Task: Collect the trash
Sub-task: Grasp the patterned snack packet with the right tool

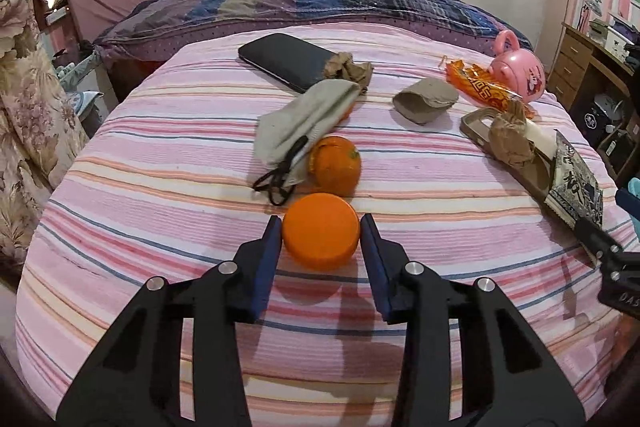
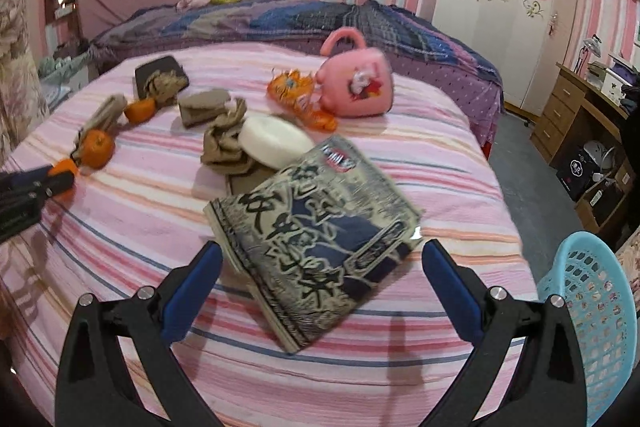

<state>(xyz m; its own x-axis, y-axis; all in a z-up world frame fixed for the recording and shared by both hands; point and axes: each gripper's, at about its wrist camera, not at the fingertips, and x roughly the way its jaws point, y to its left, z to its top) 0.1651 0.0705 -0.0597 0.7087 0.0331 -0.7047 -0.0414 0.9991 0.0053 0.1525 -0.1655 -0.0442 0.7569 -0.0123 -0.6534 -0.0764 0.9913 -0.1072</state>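
Left tool (image 1: 321,235) sat spread around an orange peel cap (image 1: 320,231) on the striped bed (image 1: 160,227), seemingly barely touching it. Right tool (image 2: 322,267) gaped wide, straddling a printed packet (image 2: 316,239); a blue basket (image 2: 596,327) stood beside the bed.

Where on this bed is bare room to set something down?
Free: striped sheet left of the orange piece and scissors; also right of the pink toy bag. Crowded: the middle, from black case to book.
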